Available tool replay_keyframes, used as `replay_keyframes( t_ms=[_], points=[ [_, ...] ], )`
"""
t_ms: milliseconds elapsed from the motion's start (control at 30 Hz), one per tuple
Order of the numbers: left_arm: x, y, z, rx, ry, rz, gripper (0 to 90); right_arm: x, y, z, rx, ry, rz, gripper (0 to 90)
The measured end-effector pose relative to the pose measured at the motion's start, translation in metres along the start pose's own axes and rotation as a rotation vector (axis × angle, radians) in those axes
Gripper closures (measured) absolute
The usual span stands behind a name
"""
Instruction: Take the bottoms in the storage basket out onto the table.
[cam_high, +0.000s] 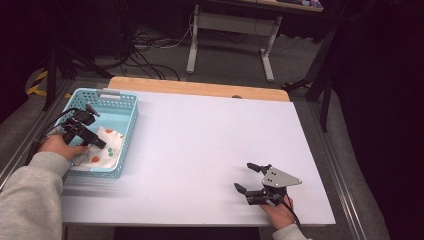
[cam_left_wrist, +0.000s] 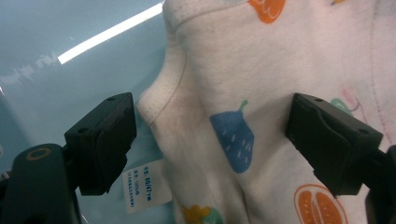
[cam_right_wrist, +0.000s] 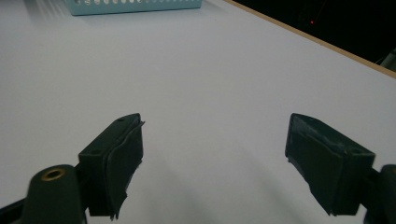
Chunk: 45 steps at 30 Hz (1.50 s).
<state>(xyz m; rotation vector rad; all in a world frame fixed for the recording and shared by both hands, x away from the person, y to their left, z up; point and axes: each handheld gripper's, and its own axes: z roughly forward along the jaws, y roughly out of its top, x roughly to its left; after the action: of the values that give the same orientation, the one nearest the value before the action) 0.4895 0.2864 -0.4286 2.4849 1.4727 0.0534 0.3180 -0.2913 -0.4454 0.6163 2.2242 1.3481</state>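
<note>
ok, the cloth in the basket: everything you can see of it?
The cloth is white soft knit with stitched hems and a fruit print: oranges, a blue strawberry. A small white care label hangs at one edge. It lies crumpled in the light blue basket. The left hand-held gripper stands open around a fold, pads not pressing.

One piece of writing shows: a small white care tag sewn to the hem of the cloth lying in my basket. In my left gripper view it sits at about seven o'clock, just beside my left jaw. It carries a few short lines of blue print, too small and blurred for me to read; I cannot make out a single letter or number. The fruit pictures on the cloth bear no words. I find no other text, brand or sign.
</note>
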Motion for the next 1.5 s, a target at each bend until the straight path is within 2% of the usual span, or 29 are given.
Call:
replay_keyframes(
  t_ms=[300,367,400,533,633,767,833,867,900,933,1067,1300,1333,1433,1500],
  points=[
    [-0.001,0.000,0.003,0.012,-0.006,0.002,20.3,0.000,0.000,0.000,0.002,-0.001,0.000,19.8],
    [-0.001,0.000,0.002,0.013,0.003,0.014,22.6,0.000,0.000,0.000,0.003,-0.002,-0.002,19.8],
    [-0.002,0.000,0.002,0.005,0.006,0.033,24.5,0.000,0.000,0.000,0.003,-0.002,-0.002,19.8],
    [-0.003,0.000,0.001,0.004,0.006,0.046,28.0,0.000,0.000,0.000,0.004,-0.002,-0.002,19.8],
    [-0.006,0.000,0.000,-0.004,-0.006,0.070,37.7,0.000,0.000,0.000,0.004,-0.003,-0.002,19.8],
    [-0.007,0.000,-0.001,-0.008,-0.020,0.085,50.5,0.000,0.000,0.000,0.003,-0.002,-0.005,19.8],
    [-0.008,0.000,-0.002,-0.010,-0.034,0.090,59.9,0.000,0.000,0.000,0.003,-0.003,-0.006,19.8],
    [-0.009,0.000,-0.002,-0.005,-0.053,0.095,59.9,0.000,0.000,0.000,0.003,-0.004,-0.006,19.8],
    [-0.010,0.000,-0.002,-0.004,-0.067,0.105,68.5,0.000,0.000,0.000,0.003,-0.004,-0.006,19.8],
    [-0.010,0.000,-0.002,-0.004,-0.067,0.105,70.4,0.000,0.000,0.000,0.003,-0.004,-0.006,19.8],
    [-0.011,0.000,-0.002,-0.005,-0.075,0.117,74.8,0.000,0.000,0.000,0.004,-0.004,-0.010,19.6],
    [-0.013,0.000,-0.004,-0.013,-0.048,0.141,76.1,0.000,0.000,0.000,0.004,-0.004,-0.009,19.6],
    [-0.014,0.000,-0.006,-0.017,-0.036,0.147,76.3,0.000,0.000,0.000,0.004,-0.004,-0.010,19.6],
    [-0.015,-0.001,-0.008,-0.025,-0.034,0.147,76.3,0.001,0.000,0.000,0.004,-0.004,-0.011,19.6],
    [-0.016,-0.002,-0.013,-0.052,-0.022,0.150,76.4,0.001,0.000,0.000,0.005,-0.004,-0.011,19.6]
  ],
)
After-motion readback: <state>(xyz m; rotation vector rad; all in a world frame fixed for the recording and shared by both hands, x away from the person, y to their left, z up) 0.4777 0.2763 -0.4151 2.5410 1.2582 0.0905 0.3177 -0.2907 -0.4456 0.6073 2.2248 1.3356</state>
